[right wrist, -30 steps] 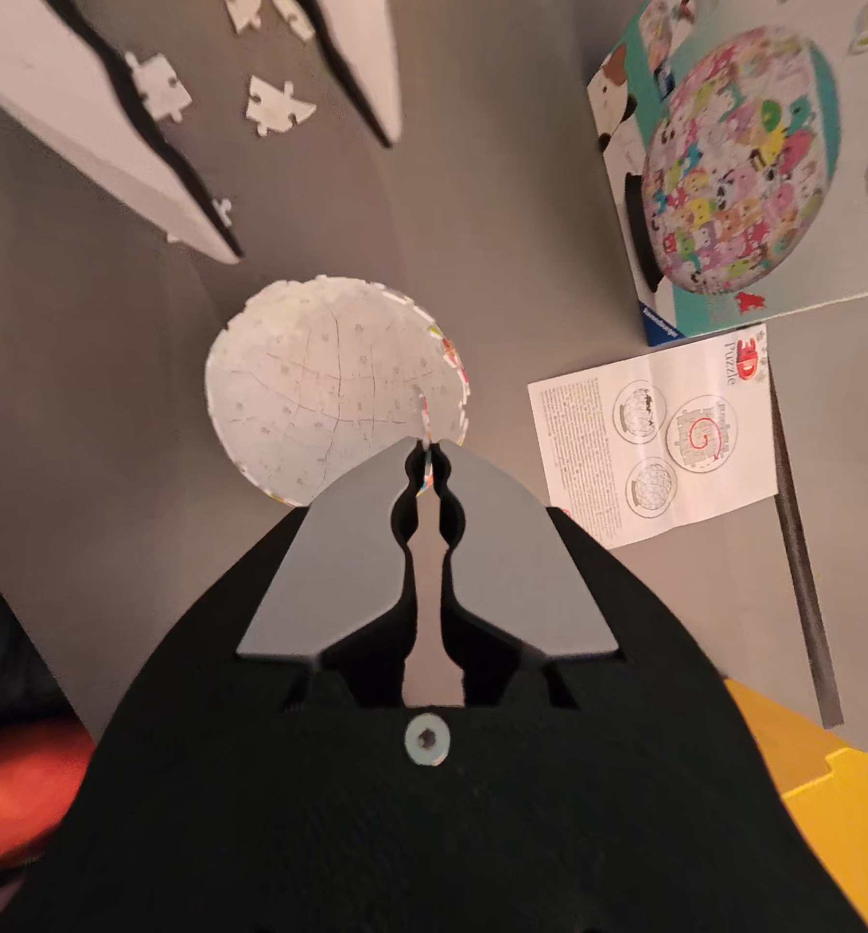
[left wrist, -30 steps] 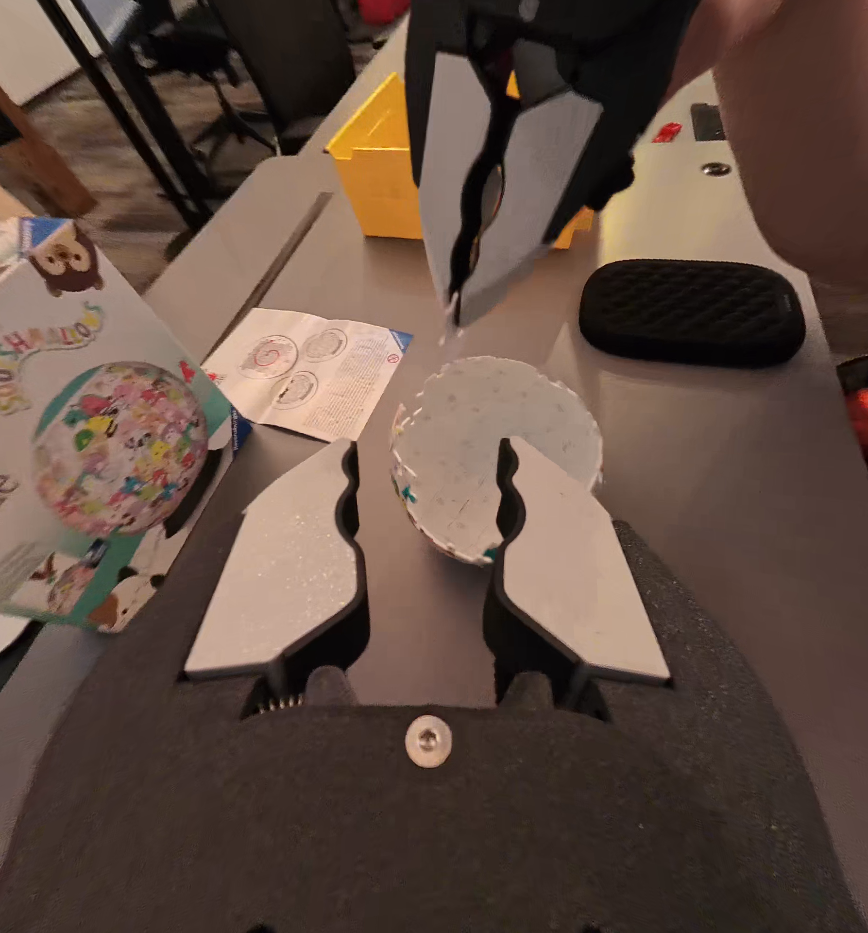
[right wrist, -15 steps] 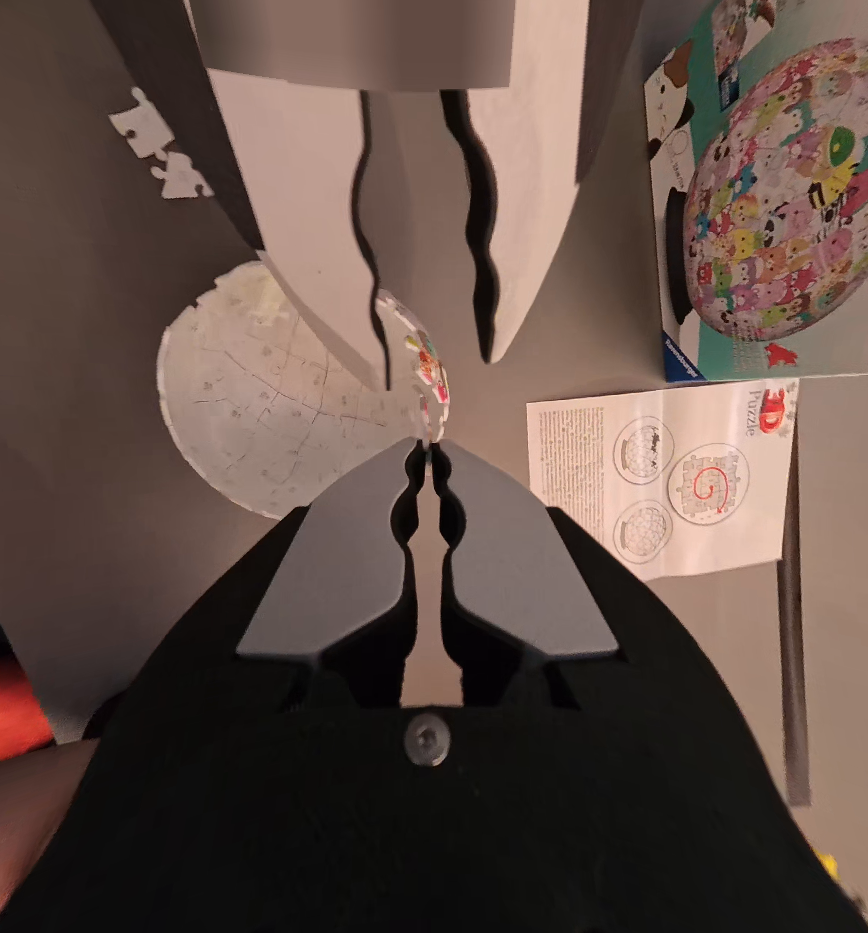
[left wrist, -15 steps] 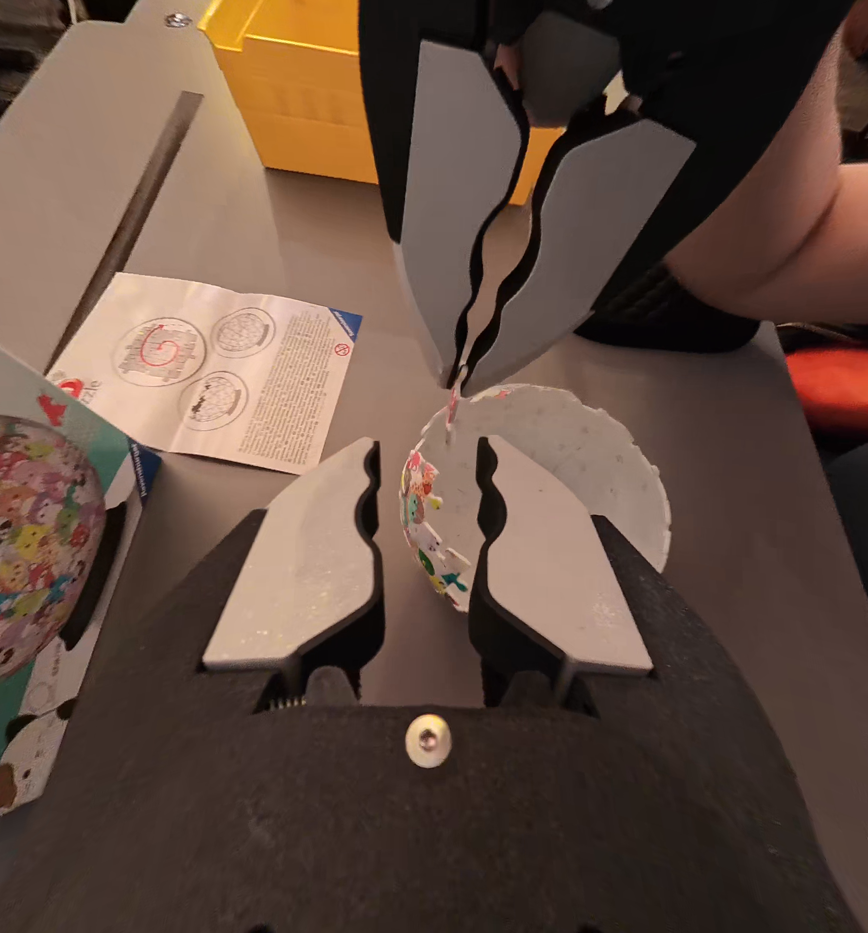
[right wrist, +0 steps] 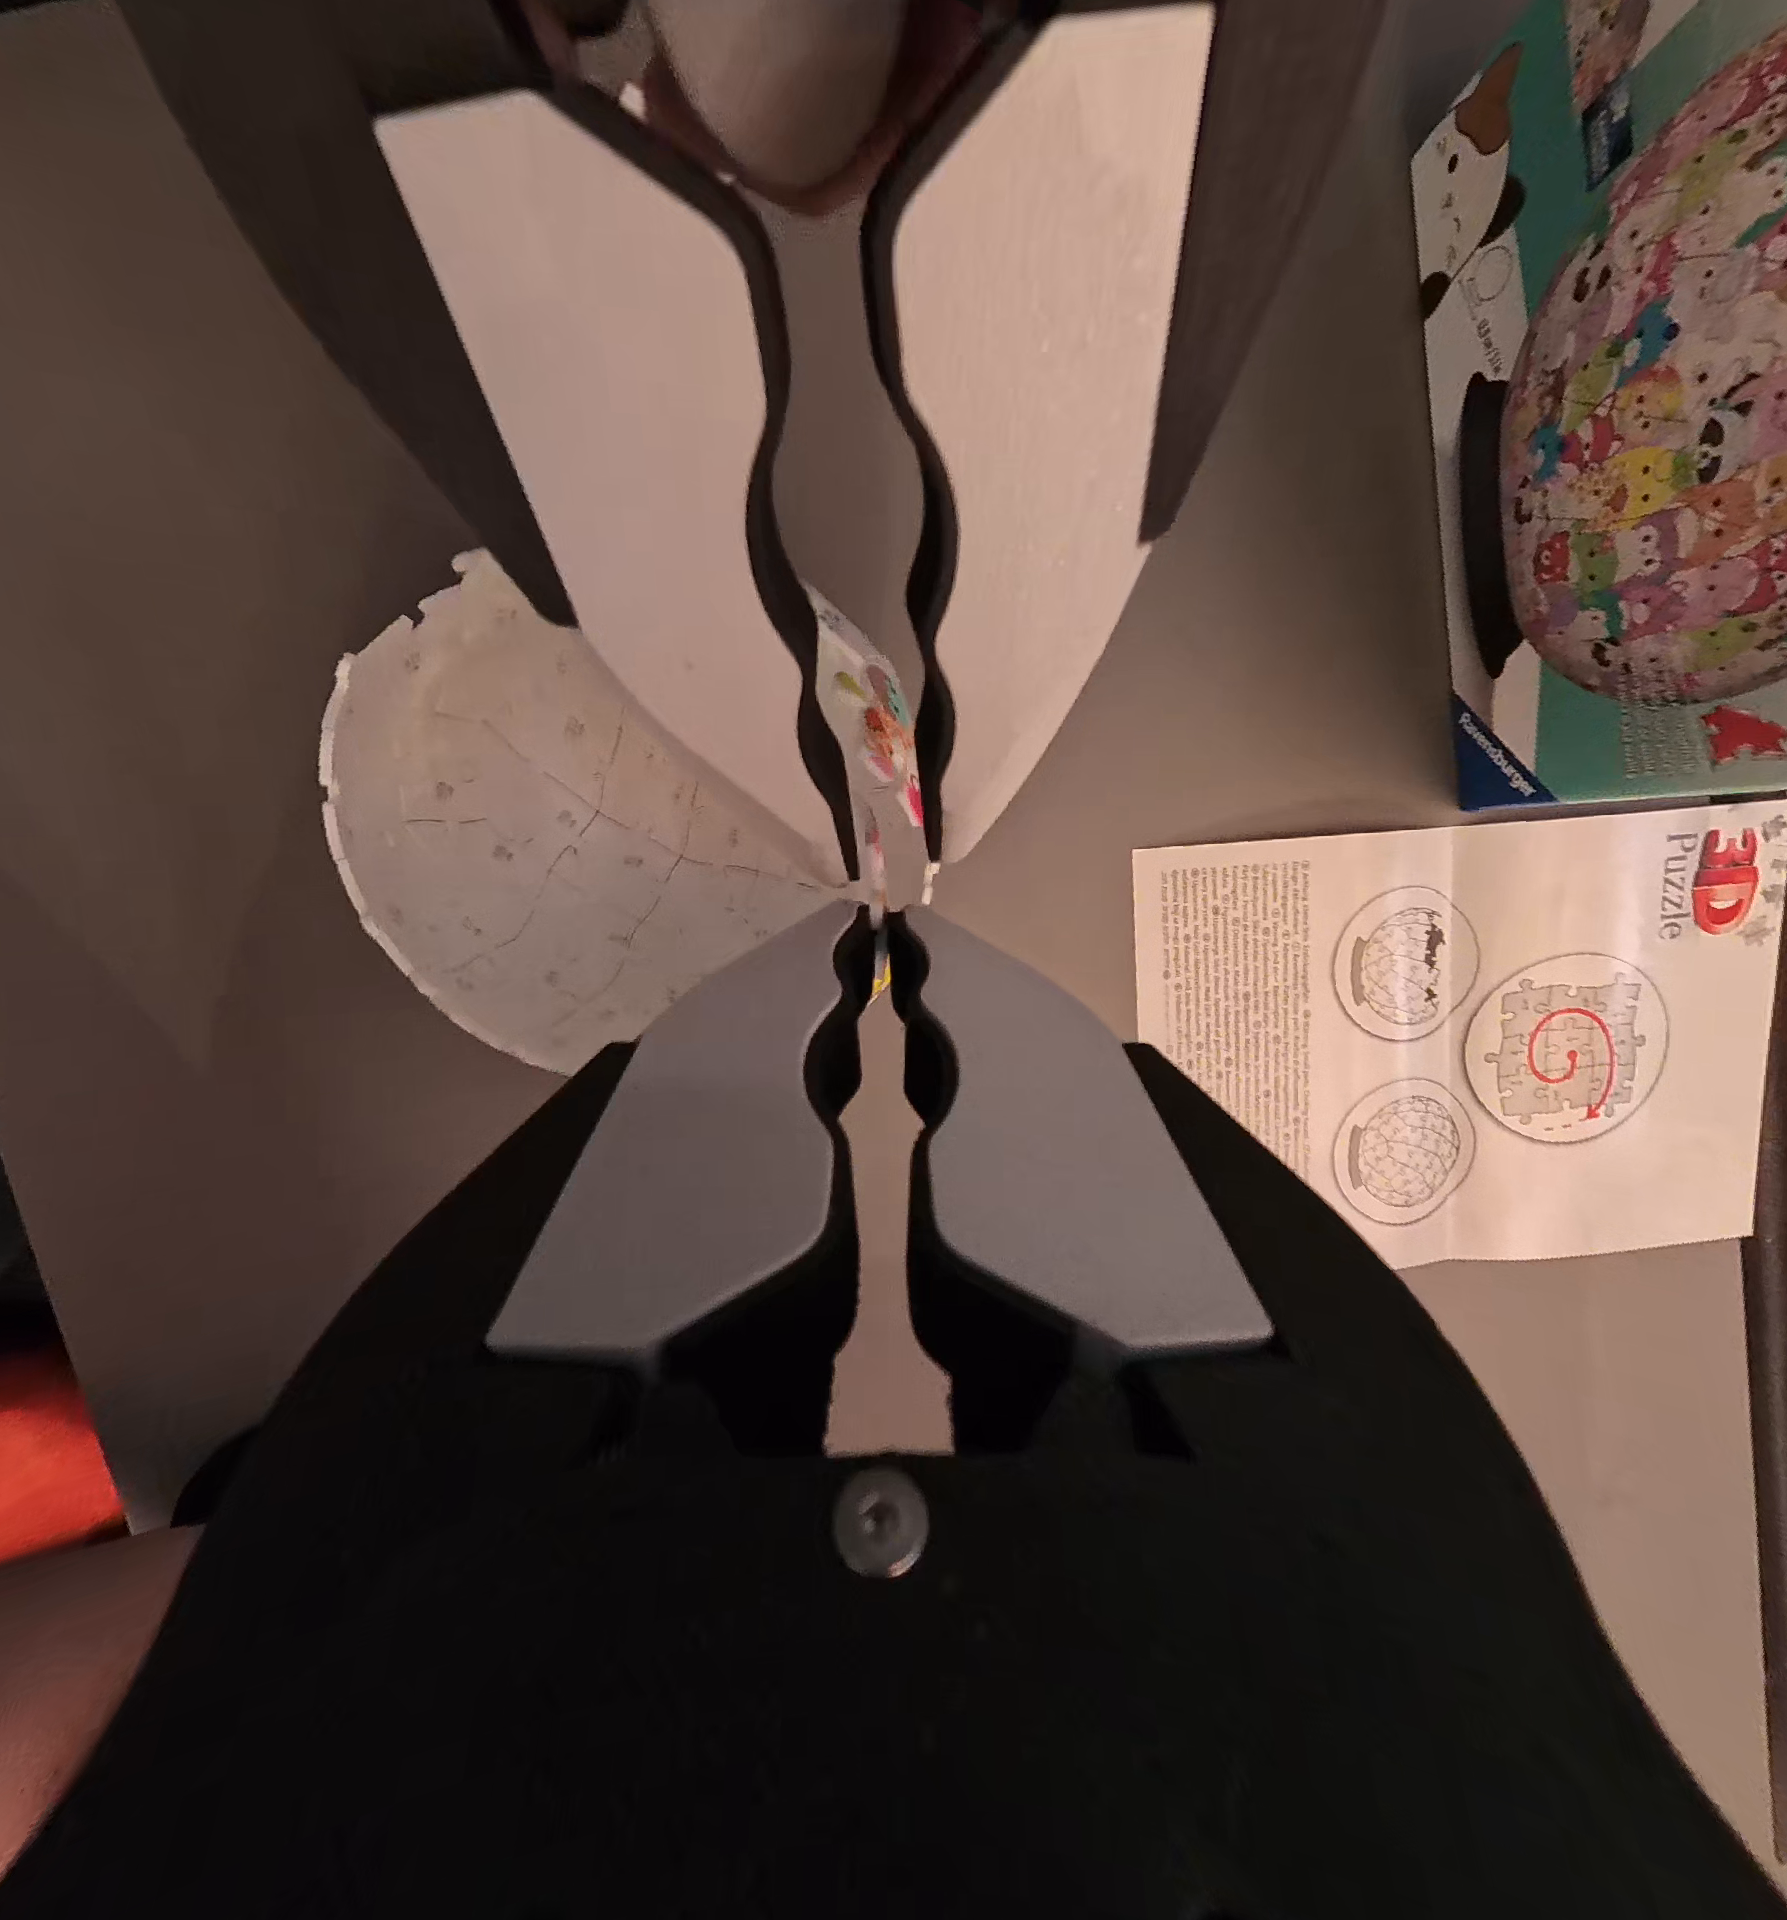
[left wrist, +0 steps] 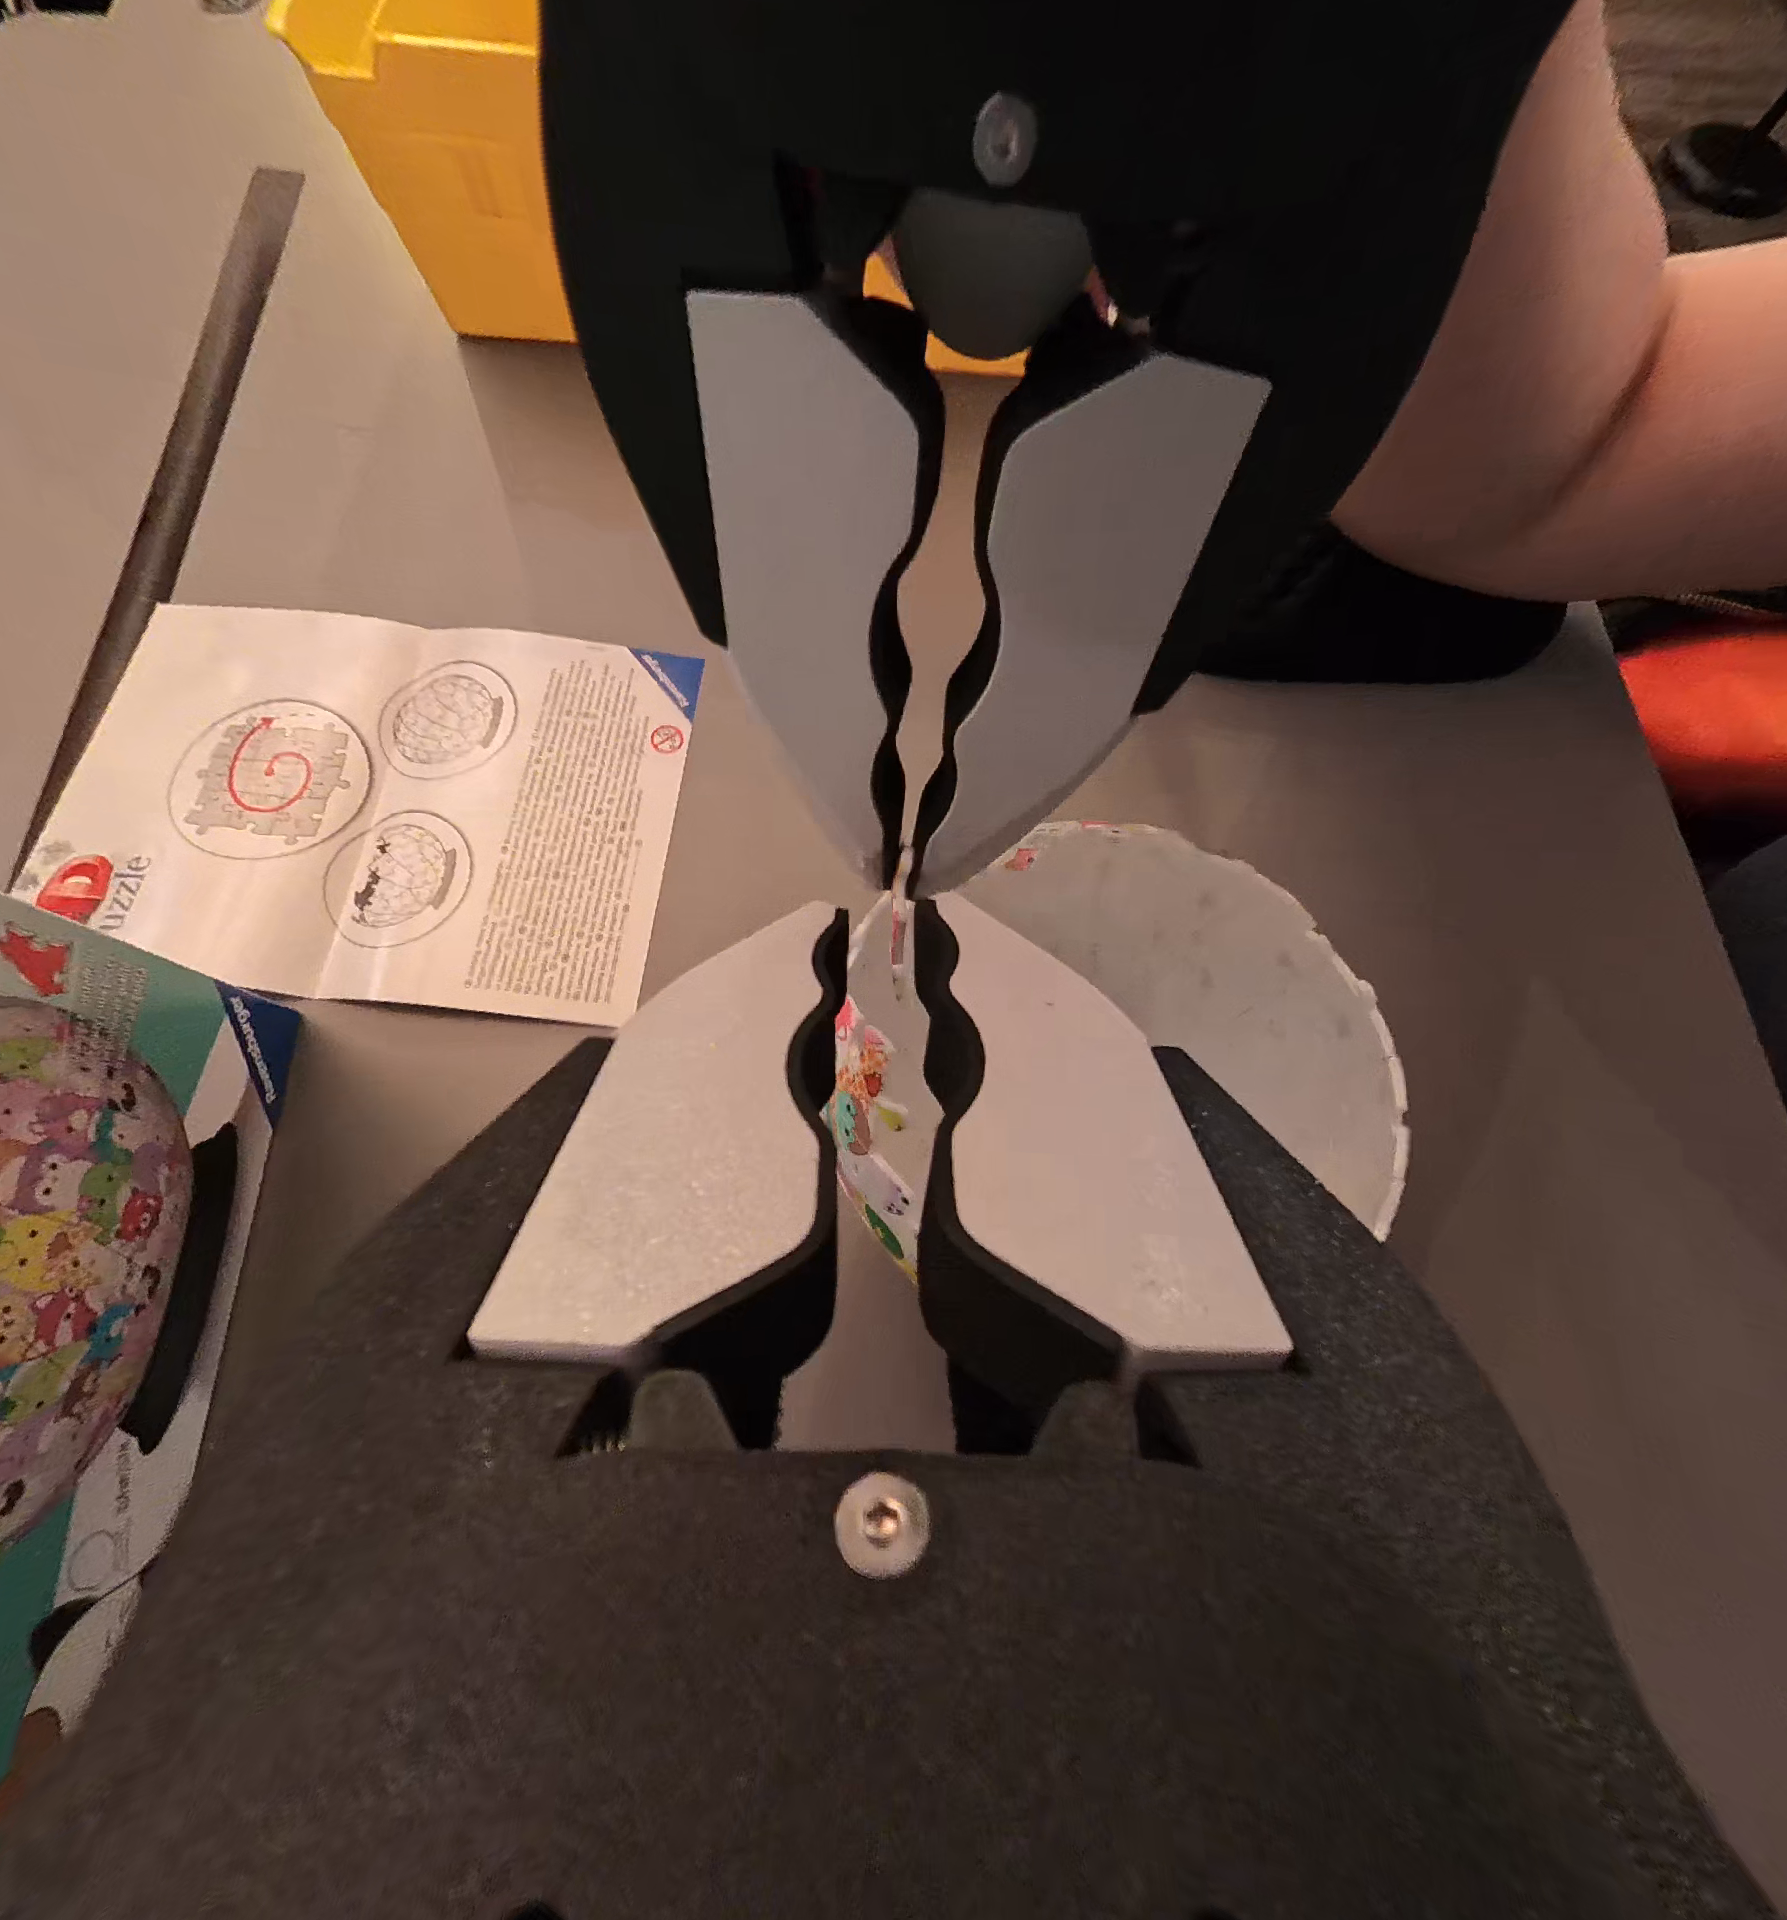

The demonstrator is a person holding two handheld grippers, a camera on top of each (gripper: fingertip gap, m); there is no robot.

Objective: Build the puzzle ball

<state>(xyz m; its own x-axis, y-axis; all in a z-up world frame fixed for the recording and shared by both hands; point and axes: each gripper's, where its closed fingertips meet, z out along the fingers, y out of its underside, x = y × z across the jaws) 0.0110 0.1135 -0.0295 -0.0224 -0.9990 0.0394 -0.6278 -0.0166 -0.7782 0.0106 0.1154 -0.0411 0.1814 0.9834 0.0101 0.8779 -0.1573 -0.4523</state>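
Since a moment ago the left gripper (left wrist: 876,914) has been narrowing around the wall of the half-built puzzle ball (left wrist: 1221,997), now sitting at frame centre on the grey table (left wrist: 390,488); whether it is truly pinching is unclear. The right gripper (right wrist: 881,914), coming from the top of the left view, is clenching a small puzzle piece (right wrist: 878,961) against the rim. A yellow bin (left wrist: 432,156) is sitting upper left, contents hidden. The instruction sheet (left wrist: 390,810) and puzzle box (left wrist: 58,1226) are lying at left.
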